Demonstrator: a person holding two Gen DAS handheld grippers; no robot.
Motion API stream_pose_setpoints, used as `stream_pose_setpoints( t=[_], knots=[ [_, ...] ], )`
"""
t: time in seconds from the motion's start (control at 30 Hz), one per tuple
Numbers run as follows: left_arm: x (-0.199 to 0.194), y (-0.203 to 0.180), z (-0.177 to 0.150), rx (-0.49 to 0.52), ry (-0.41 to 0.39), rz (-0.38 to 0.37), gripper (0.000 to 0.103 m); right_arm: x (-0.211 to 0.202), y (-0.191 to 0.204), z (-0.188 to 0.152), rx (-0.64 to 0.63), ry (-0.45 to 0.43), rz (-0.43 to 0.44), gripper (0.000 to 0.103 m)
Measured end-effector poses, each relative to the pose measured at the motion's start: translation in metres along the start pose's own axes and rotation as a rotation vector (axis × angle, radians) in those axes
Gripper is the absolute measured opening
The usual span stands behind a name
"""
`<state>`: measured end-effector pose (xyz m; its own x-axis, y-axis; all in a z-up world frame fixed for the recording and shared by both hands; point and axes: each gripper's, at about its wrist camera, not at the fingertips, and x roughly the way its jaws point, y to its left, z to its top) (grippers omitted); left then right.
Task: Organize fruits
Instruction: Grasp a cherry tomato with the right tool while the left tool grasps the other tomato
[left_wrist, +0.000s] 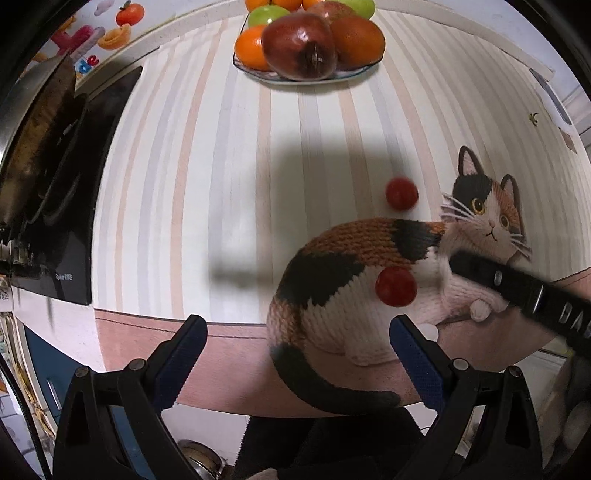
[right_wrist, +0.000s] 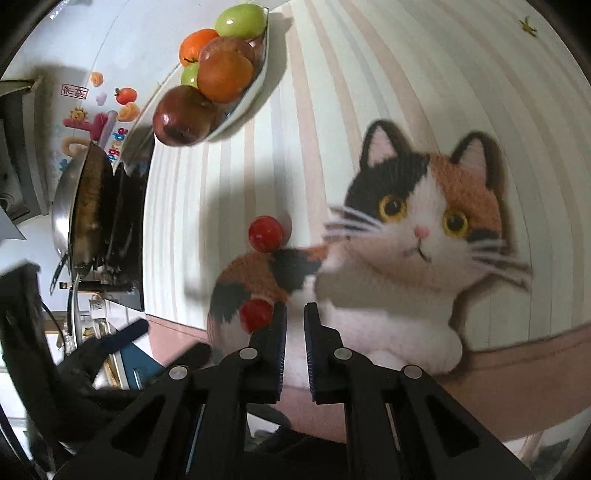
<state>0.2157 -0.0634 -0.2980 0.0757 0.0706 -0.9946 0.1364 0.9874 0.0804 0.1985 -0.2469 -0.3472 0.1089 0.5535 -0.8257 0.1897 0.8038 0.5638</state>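
Two small red tomatoes lie on the cat-print tablecloth: the far tomato and the near tomato. A white plate piled with apples, oranges and green fruit stands at the table's far side. My left gripper hangs open above the table's near edge, nothing between its fingers, with the near tomato just beyond its right finger. My right gripper is shut on nothing. The near tomato sits right beside its left finger, outside the jaws. One of its fingers reaches in from the right in the left wrist view.
A steel pan sits on a black cooktop at the table's left end. The wall behind carries fruit stickers. The table's pink front edge runs just under both grippers.
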Motion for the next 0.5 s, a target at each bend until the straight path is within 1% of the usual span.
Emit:
stream_pose_setpoints(
  t=[0.03, 0.1, 0.17, 0.23, 0.3, 0.43, 0.5],
  knots=[
    [0.002, 0.0, 0.0, -0.007, 0.007, -0.007, 0.101, 0.001, 0.002, 0.005, -0.006, -0.006, 0.0, 0.019],
    [0.002, 0.002, 0.001, -0.016, 0.004, 0.007, 0.101, 0.004, 0.006, 0.014, -0.016, -0.008, 0.002, 0.02],
    [0.0, 0.005, 0.001, -0.024, -0.008, 0.024, 0.101, 0.009, 0.013, 0.026, -0.037, -0.012, 0.001, 0.024],
    [0.001, 0.01, 0.0, -0.039, -0.013, 0.035, 0.101, 0.013, 0.021, 0.037, -0.066, -0.024, -0.019, 0.033],
    [0.002, 0.017, 0.001, -0.058, -0.016, 0.058, 0.101, 0.018, 0.029, 0.05, -0.101, -0.036, -0.054, 0.039],
    [0.006, 0.029, 0.005, -0.11, -0.02, 0.083, 0.101, 0.031, 0.043, 0.077, -0.164, -0.071, -0.141, 0.04],
    [0.01, 0.033, 0.007, -0.132, -0.017, 0.086, 0.101, 0.04, 0.045, 0.087, -0.195, -0.068, -0.188, 0.04]
  ],
)
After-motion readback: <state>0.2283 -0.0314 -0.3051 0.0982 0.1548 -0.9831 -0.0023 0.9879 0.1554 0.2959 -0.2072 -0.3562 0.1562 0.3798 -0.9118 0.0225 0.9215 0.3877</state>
